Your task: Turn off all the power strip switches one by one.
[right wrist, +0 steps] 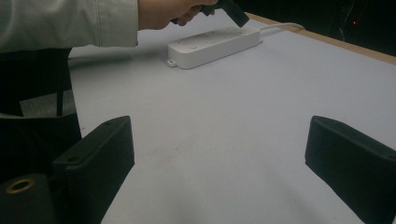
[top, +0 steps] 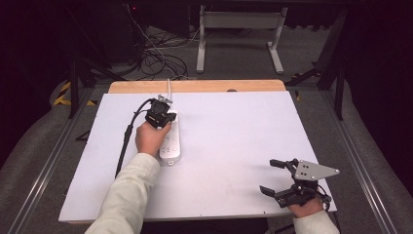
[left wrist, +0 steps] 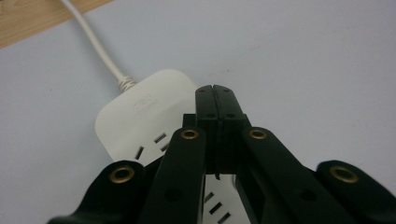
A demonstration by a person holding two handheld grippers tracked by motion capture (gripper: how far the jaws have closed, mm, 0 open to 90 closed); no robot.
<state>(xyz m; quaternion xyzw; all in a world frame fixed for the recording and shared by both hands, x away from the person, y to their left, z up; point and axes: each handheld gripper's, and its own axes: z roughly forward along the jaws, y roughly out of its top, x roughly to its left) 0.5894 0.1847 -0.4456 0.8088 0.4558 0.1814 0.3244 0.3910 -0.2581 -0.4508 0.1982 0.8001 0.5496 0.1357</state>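
Hovering over the far end of a white power strip, the left gripper has its fingers pressed flat together with nothing between them, tips aimed down at the strip's top face near the end where the cord enters. The work in hand looks like a press on the strip, most likely its switch or a socket at that end, though the tips hide the exact spot in the left gripper view, so I cannot tell whether they already touch the plastic or sit just above it. By that reading the approach is done, and the press itself and the pulling away are left.

On the white counter the strip lies at about ten o'clock from the centre, its length running roughly from six to twelve o'clock, with the cord leaving at twelve o'clock toward the wooden edge. It is a long, low, rounded block with rows of socket slots along its top, a faint embossed mark near the cord end, and a small mounting tab at the near end. No plug sits in any socket that shows.

The right gripper rests at about five o'clock, well apart from the strip, its fingers spread wide and empty.
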